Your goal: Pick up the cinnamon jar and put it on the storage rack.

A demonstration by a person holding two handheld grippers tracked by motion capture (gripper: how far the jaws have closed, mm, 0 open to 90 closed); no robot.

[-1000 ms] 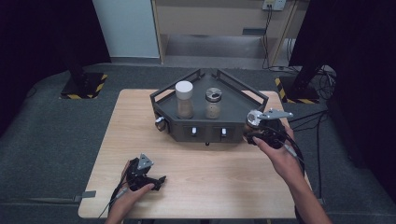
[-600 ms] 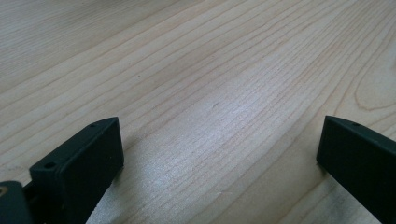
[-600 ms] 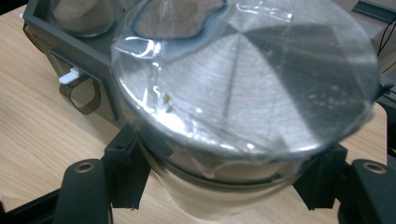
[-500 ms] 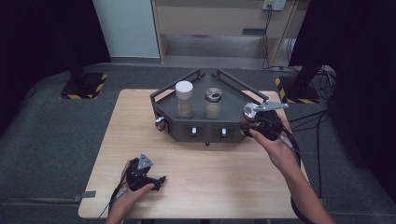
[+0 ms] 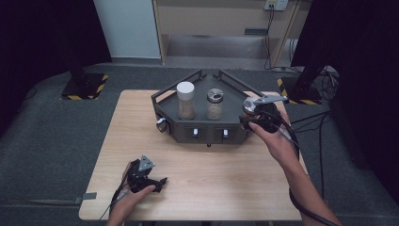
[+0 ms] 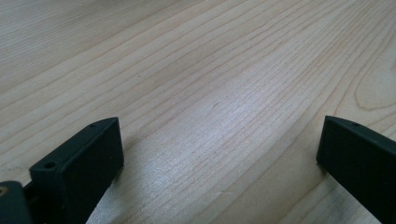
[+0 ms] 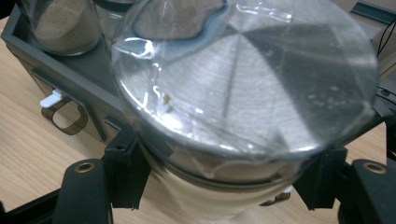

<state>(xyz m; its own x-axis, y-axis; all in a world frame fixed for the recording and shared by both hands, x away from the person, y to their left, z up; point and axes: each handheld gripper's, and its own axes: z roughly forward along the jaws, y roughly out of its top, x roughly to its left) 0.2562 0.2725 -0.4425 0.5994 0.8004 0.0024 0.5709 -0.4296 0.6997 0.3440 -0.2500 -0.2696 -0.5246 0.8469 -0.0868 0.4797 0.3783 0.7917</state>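
Observation:
My right gripper is shut on a spice jar with a silver lid, held at the right end of the dark grey rack. In the right gripper view the jar's lid looms close under a clear flip cover, and the right gripper has its black jaws pressed on the jar's sides. Low at the near left of the wooden table, my left gripper rests in the person's hand. The left gripper is open, with bare wood between its jaws.
Two more jars stand in the rack: one with a white lid, one with a silver lid. The rack's front has small drawers with white pulls and a knob at its left corner. Cables trail off the table's right side.
My right gripper has carried the jar away from the person and slightly left, closer over the rack's right end. The left gripper has stayed where it was.

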